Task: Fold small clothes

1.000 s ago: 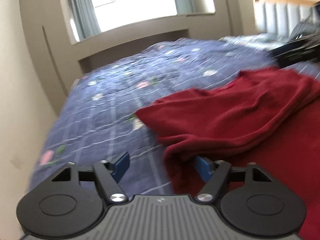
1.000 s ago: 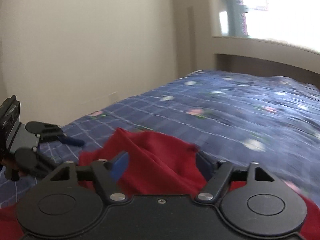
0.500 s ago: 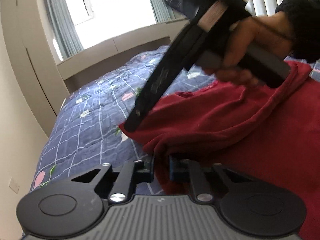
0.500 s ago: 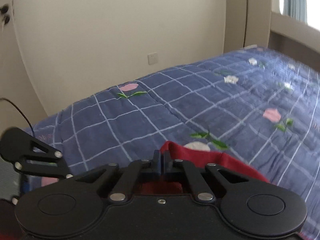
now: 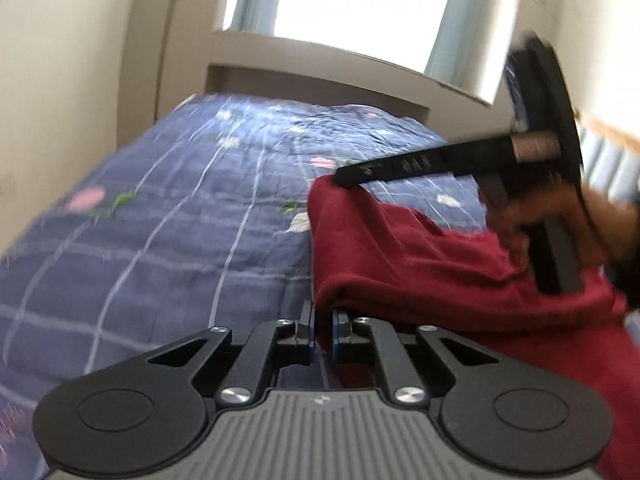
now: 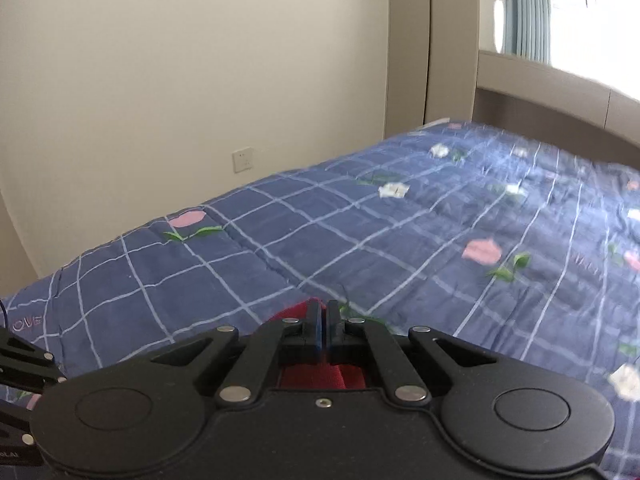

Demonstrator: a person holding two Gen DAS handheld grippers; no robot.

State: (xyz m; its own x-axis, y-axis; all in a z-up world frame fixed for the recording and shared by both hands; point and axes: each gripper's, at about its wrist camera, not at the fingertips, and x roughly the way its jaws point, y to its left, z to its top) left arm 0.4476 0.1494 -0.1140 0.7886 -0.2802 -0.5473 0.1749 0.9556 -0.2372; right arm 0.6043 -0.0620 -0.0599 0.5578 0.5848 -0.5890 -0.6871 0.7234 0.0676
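Note:
A dark red garment point(image 5: 420, 264) lies bunched on the blue quilted bed point(image 5: 168, 216). My left gripper point(image 5: 323, 334) is shut on a fold at the garment's near edge. In the left wrist view my right gripper point(image 5: 348, 179) is held by a hand at the right and pinches the garment's far corner, lifting it. In the right wrist view my right gripper point(image 6: 323, 330) is shut on a bit of the red garment point(image 6: 298, 310); most of the cloth is hidden under the gripper body.
The quilt point(image 6: 400, 240) has a white grid and flower prints. A cream wall with a socket point(image 6: 243, 159) runs along the bed. A window ledge point(image 5: 344, 56) and curtains lie beyond it. Part of my left gripper's frame point(image 6: 24, 360) shows at the left edge.
Both grippers went from open to shut on the garment. The right gripper then lifted its corner up and away, and the cloth now stretches between the two grippers.

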